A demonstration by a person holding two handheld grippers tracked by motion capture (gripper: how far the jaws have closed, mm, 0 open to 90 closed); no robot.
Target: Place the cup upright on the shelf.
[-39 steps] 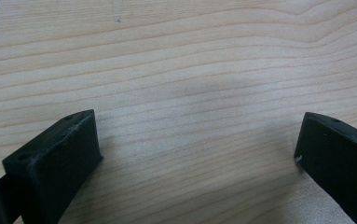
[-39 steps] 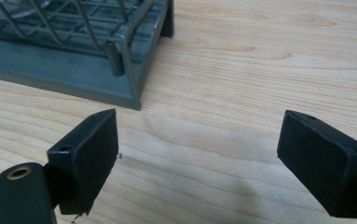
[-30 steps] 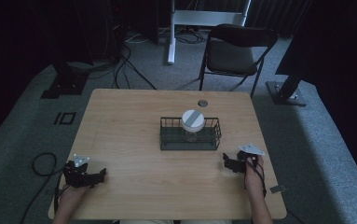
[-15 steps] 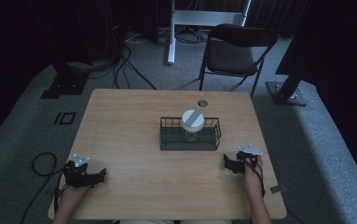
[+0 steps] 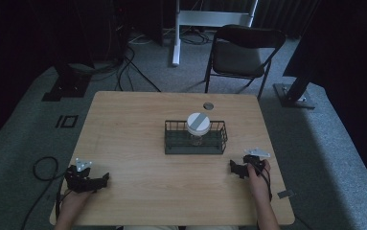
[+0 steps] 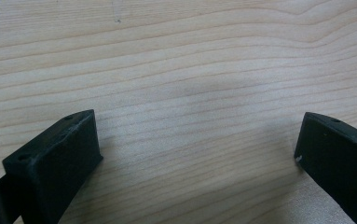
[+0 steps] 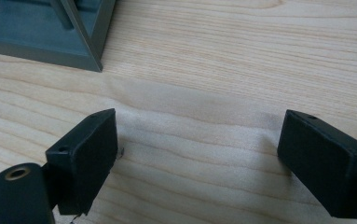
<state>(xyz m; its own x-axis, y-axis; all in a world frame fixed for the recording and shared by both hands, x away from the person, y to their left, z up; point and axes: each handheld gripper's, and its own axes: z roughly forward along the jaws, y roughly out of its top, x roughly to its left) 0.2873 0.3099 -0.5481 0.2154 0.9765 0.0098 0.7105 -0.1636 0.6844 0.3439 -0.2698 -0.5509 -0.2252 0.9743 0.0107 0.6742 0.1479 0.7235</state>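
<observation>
Two grippers, one in each of my hands, are resting low at the near edge of the table (image 5: pixel 133 129).

Left gripper (image 5: pixel 103 180): I am holding it at the near left corner, jaws pointing right across the wood. In the left gripper view its jaws are standing wide apart with bare wood grain between them, gripping nothing (image 6: pixel 197 140).

Right gripper (image 5: pixel 234 167): I am holding it near the right edge, jaws pointing left. In the right gripper view its jaws are spread wide over bare wood, holding nothing (image 7: pixel 197 140); a corner of the basket (image 7: pixel 90 44) is sitting just beyond the left jaw, apart from it.

Basket (image 5: pixel 171 143): dark wire, rectangular, sitting at the middle of the table, well apart from the left gripper, nearer the right one.

Jar (image 5: pixel 198 125): standing upright inside the basket, white lid with a grey stripe facing up.

Chair (image 5: pixel 241 52): dark, folding, standing on the floor beyond the far edge.
</observation>
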